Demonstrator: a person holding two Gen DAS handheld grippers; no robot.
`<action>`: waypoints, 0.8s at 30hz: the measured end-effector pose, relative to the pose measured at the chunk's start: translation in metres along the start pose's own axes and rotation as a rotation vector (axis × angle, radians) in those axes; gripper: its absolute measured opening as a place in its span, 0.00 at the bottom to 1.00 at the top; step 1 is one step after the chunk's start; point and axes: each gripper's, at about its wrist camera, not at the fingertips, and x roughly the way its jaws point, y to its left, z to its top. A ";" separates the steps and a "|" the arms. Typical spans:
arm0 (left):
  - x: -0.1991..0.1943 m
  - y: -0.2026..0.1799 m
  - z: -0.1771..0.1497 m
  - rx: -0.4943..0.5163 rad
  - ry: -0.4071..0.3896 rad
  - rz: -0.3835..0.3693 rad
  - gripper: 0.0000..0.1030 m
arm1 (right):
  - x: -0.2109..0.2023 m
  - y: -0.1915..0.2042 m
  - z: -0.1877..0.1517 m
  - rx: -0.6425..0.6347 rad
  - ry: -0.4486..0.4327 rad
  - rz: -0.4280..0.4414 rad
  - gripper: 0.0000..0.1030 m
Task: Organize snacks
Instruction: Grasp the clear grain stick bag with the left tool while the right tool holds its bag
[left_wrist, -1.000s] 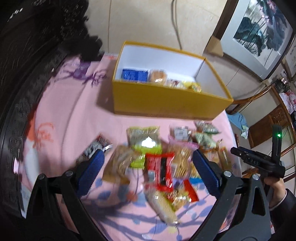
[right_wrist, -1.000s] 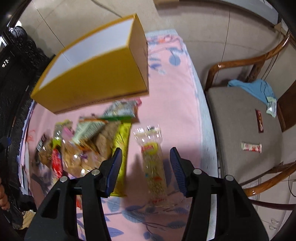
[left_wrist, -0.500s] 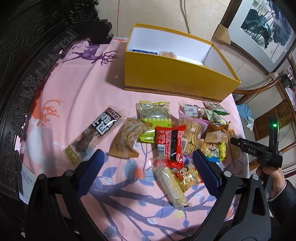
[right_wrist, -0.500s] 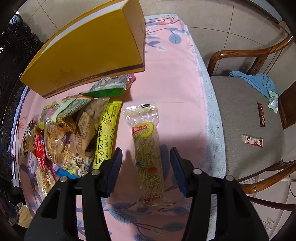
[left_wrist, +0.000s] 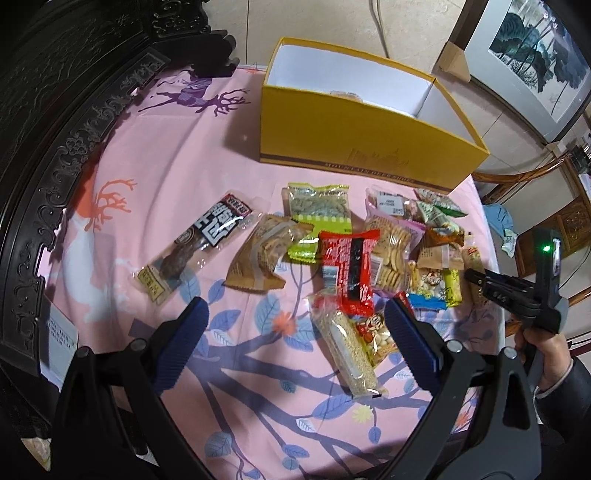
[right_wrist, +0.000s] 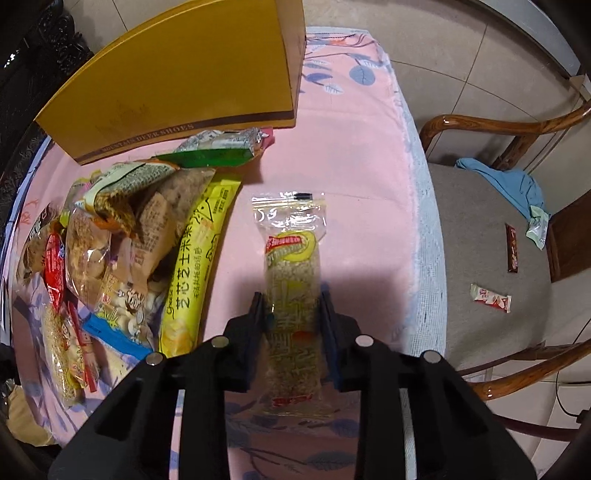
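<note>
My right gripper (right_wrist: 291, 310) points down at a clear packet with a long grain bar (right_wrist: 291, 280), lying apart from the pile on the pink cloth. Its jaws are closing, with the packet between them and both pads touching its sides. The left wrist view shows that gripper (left_wrist: 480, 284) low at the table's right edge, held by a hand (left_wrist: 543, 347). My left gripper (left_wrist: 295, 332) hangs open above the near side of the snack pile (left_wrist: 369, 251), holding nothing. The yellow box (left_wrist: 354, 136) stands open behind the pile, with a few snacks barely showing inside.
A dark sausage packet (left_wrist: 199, 247) and a brown biscuit packet (left_wrist: 262, 254) lie left of the pile. A wooden chair (right_wrist: 480, 258) at the right table edge carries a blue cloth (right_wrist: 506, 184) and two small bars. Carved dark furniture (left_wrist: 55, 129) borders the left side.
The right gripper sank over the grain bar packet and its jaws came together onto its sides. The left gripper dropped lower and nearer the table, staying open.
</note>
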 end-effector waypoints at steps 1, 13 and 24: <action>0.003 -0.001 -0.002 0.000 0.008 0.011 0.95 | -0.002 -0.001 -0.003 0.008 -0.007 0.004 0.29; 0.069 -0.017 -0.027 -0.043 0.236 0.089 0.95 | -0.012 -0.002 -0.033 0.057 -0.011 0.074 0.29; 0.097 -0.020 -0.038 -0.108 0.317 0.102 0.95 | -0.011 -0.005 -0.031 0.045 -0.012 0.093 0.29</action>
